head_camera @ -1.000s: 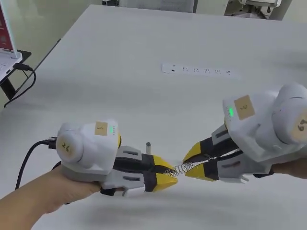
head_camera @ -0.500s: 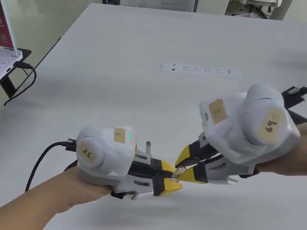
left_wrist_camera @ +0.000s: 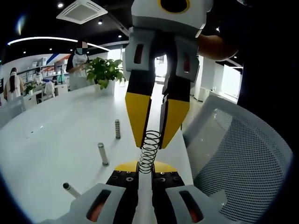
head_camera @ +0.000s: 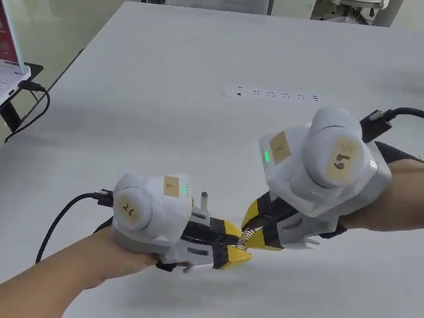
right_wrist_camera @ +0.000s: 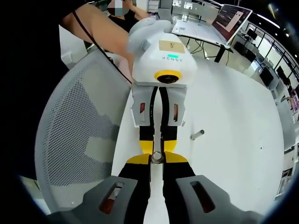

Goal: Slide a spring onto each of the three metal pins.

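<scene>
A small metal spring [head_camera: 245, 236] spans the gap between my two grippers just above the white table [head_camera: 165, 79]. In the left gripper view the spring [left_wrist_camera: 149, 151] rises from my left gripper [left_wrist_camera: 145, 169] into the yellow jaws of the right gripper [left_wrist_camera: 155, 122]; both are shut on it. The right gripper view shows the spring's end as a ring [right_wrist_camera: 157, 157] in my right gripper [right_wrist_camera: 157, 159], facing the left gripper [right_wrist_camera: 159, 145]. Three pins stand on the table: one ridged like a spring [left_wrist_camera: 117, 129], two bare [left_wrist_camera: 103, 154] [left_wrist_camera: 70, 189]. One pin [head_camera: 204, 198] shows behind the left gripper [head_camera: 236, 250].
A white power strip [head_camera: 275, 96] lies across the middle of the table. A black cable [head_camera: 36, 99] and a laptop [head_camera: 8, 53] sit off the table's left edge. A grey mesh chair [left_wrist_camera: 233, 154] stands by the near edge. People and a plant [left_wrist_camera: 105, 70] are far off.
The right gripper has swung left and closer to the left gripper, which moved a little right. The spring between them is shorter and more bunched than before.
</scene>
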`<state>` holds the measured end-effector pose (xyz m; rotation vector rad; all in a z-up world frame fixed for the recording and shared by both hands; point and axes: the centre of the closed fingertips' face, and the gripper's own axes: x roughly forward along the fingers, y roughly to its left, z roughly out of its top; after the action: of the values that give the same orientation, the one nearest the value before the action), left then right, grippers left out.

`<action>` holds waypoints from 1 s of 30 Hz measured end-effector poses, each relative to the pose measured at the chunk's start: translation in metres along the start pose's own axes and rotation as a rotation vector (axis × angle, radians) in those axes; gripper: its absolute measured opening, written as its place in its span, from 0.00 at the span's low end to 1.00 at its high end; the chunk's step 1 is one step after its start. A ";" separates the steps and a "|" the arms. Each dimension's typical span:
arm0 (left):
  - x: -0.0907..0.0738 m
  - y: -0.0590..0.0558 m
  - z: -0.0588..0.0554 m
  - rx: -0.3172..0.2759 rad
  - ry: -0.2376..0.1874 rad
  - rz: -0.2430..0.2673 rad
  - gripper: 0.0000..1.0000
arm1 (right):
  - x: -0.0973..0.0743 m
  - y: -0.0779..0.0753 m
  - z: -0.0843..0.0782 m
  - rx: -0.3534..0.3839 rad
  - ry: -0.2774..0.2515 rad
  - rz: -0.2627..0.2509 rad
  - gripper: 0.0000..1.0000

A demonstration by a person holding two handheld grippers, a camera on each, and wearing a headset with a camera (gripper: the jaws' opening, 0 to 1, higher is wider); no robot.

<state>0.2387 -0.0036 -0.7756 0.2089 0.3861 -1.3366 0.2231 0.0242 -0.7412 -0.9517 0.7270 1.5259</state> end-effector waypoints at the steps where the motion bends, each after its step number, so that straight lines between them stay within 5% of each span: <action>1: 0.000 0.001 0.001 0.006 -0.004 0.004 0.01 | 0.000 0.000 0.000 -0.004 0.004 -0.002 0.05; 30: -0.001 0.002 0.004 0.042 0.002 0.011 0.01 | 0.000 -0.002 0.006 -0.024 0.023 0.016 0.05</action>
<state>0.2410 -0.0035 -0.7713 0.2473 0.3586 -1.3347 0.2244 0.0299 -0.7378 -0.9854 0.7354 1.5427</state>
